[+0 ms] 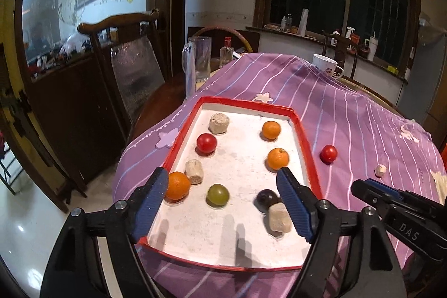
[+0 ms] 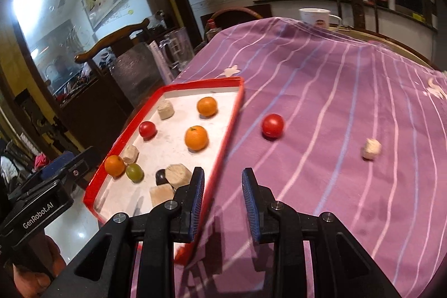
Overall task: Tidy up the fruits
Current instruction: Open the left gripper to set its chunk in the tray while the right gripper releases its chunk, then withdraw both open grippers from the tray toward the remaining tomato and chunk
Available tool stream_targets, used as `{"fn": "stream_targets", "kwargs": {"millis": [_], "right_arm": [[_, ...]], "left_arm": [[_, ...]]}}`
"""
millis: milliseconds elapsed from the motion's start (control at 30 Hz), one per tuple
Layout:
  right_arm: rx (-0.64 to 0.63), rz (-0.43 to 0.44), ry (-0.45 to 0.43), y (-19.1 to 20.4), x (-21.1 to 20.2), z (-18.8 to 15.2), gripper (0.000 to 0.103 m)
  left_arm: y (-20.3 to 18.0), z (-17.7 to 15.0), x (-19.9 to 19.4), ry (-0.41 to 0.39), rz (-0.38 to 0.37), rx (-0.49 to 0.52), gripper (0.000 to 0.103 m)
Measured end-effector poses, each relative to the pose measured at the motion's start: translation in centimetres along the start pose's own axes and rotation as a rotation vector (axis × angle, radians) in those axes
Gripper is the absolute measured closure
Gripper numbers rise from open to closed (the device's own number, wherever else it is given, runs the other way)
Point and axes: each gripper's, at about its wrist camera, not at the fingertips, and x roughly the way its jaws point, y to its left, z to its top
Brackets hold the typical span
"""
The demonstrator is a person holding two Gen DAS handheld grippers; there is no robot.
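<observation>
A red-rimmed white tray (image 1: 304, 138) lies on the purple striped cloth. In it are three oranges (image 1: 271, 129), a red tomato (image 1: 206, 142), a green grape (image 1: 218, 194), a dark grape (image 1: 265, 198) and several beige blocks (image 1: 219, 123). A second red tomato (image 1: 328, 153) (image 2: 272, 125) and a small beige block (image 1: 381, 170) (image 2: 371, 148) lie on the cloth right of the tray. My left gripper (image 1: 223, 178) is open and empty above the tray's near half. My right gripper (image 2: 222, 178) is open and empty over the tray's (image 2: 223, 147) right rim, short of the loose tomato.
A white mug (image 1: 325, 64) stands at the table's far edge. A glass pitcher (image 1: 199, 57) and a small bottle (image 1: 226, 50) stand at the far left. A wooden chair (image 1: 125, 52) is left of the table. The cloth (image 2: 349, 91) drops off at the near edge.
</observation>
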Motion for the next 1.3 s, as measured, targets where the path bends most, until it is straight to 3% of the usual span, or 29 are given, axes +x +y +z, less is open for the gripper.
{"fn": "stream_targets", "kwargs": {"millis": [333, 800, 1300], "right_arm": [[0.081, -0.005, -0.048, -3.8, -4.0, -1.4, 0.071], [0.153, 0.009, -0.088, -7.2, -7.0, -2.4, 0.071], [0.199, -0.062, -0.049, -11.9, -7.5, -2.3, 0.071]], "left_arm": [[-4.7, -0.3, -2.2, -0.022, -0.004, 0.092, 0.020], [-8.1, -0.6, -3.4, -0.022, -0.011, 0.157, 0.020], [-8.6, -1.4, -0.8, 0.058, -0.088, 0.110, 0.020]]}}
